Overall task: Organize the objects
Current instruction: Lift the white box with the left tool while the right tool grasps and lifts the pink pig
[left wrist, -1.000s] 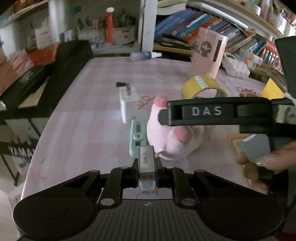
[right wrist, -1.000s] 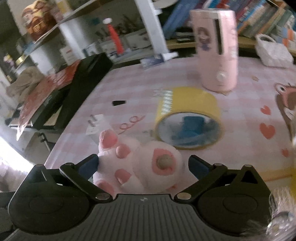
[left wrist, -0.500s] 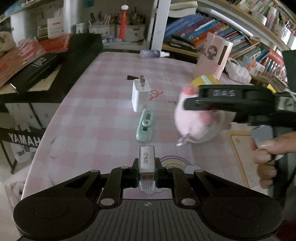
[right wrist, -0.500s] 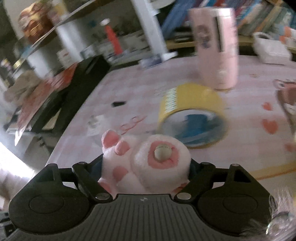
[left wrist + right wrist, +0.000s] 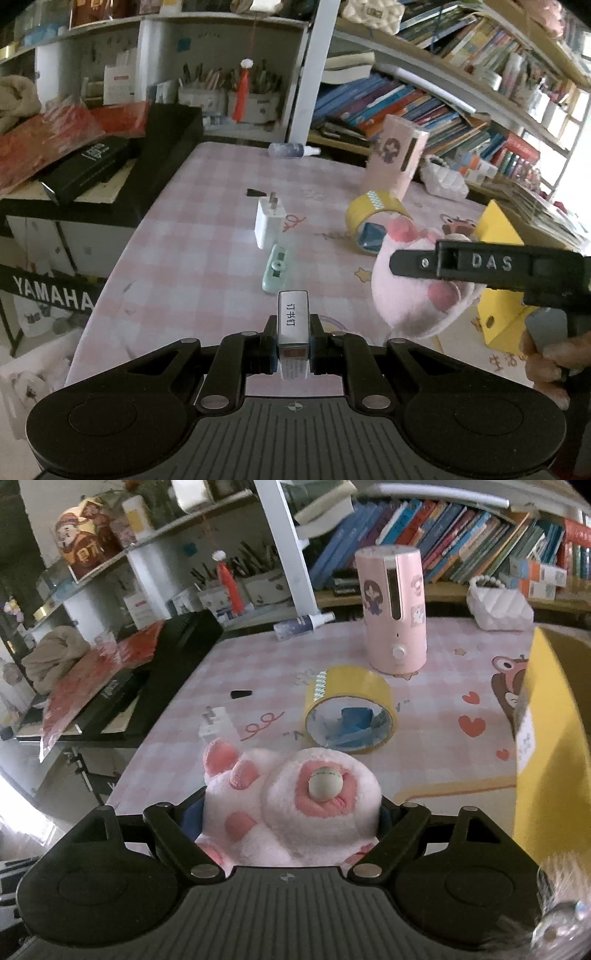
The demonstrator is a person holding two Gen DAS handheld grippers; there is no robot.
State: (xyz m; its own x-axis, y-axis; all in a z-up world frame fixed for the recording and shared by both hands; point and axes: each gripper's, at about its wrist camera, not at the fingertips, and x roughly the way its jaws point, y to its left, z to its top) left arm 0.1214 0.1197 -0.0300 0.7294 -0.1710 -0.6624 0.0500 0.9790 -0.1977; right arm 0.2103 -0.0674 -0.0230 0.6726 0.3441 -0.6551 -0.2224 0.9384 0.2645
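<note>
While both loads hang above the table [image 5: 192, 236], right gripper [image 5: 291, 812] pinches the pink plush paw [image 5: 295, 812]; left gripper [image 5: 293, 343] pinches the staple box [image 5: 293, 325]. Yellow box [image 5: 546, 746] at 3 o'clock: release the paw low, squarely over its opening.

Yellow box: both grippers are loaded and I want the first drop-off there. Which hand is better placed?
Right. The right gripper, holding the pink plush, has the yellow box close beside it; the left gripper is farther off.

left gripper [image 5: 293, 341]: black, ribbed base, silver screws | right gripper [image 5: 291, 812]: black, blue finger pads, white "DAS" lettering on its side
</note>
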